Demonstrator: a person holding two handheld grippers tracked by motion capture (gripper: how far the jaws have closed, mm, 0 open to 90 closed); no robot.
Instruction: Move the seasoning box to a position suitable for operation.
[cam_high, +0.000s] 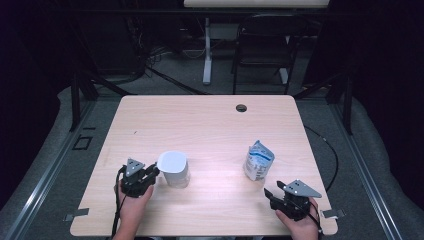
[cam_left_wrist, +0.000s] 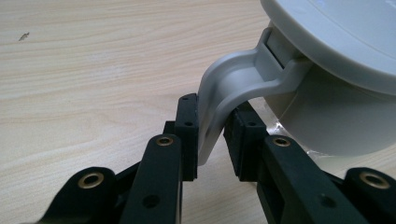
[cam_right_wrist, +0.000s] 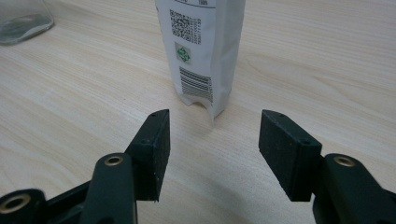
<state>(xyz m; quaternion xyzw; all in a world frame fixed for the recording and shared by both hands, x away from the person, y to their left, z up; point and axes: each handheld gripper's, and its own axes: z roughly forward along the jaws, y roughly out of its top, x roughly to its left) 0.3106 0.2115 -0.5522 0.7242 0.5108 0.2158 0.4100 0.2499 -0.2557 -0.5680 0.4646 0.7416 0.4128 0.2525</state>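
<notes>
White plastic makes up the lidded jug (cam_high: 174, 169), which stands upright near the front left corner of the pale wooden surface (cam_high: 210, 130), its long axis vertical and its flat lid facing up. Its curved grey handle (cam_left_wrist: 224, 95) sticks out toward the person's left hand, bending down from the lid's rim. The left gripper (cam_high: 150, 175) has its jaws clenched on that handle: in the left gripper view one pad (cam_left_wrist: 188, 135) lies flat against the handle's side and the other presses its opposite side.

Toward the front right corner stands a white and blue pouch (cam_high: 258, 160), upright, well apart from the jug. On it a QR code, a small green emblem and a barcode (cam_right_wrist: 196, 84) can be seen; the print above them is too small to read.

The right gripper (cam_high: 274, 196) rests near the front right edge with its jaws released, spread wide and short of the pouch.
</notes>
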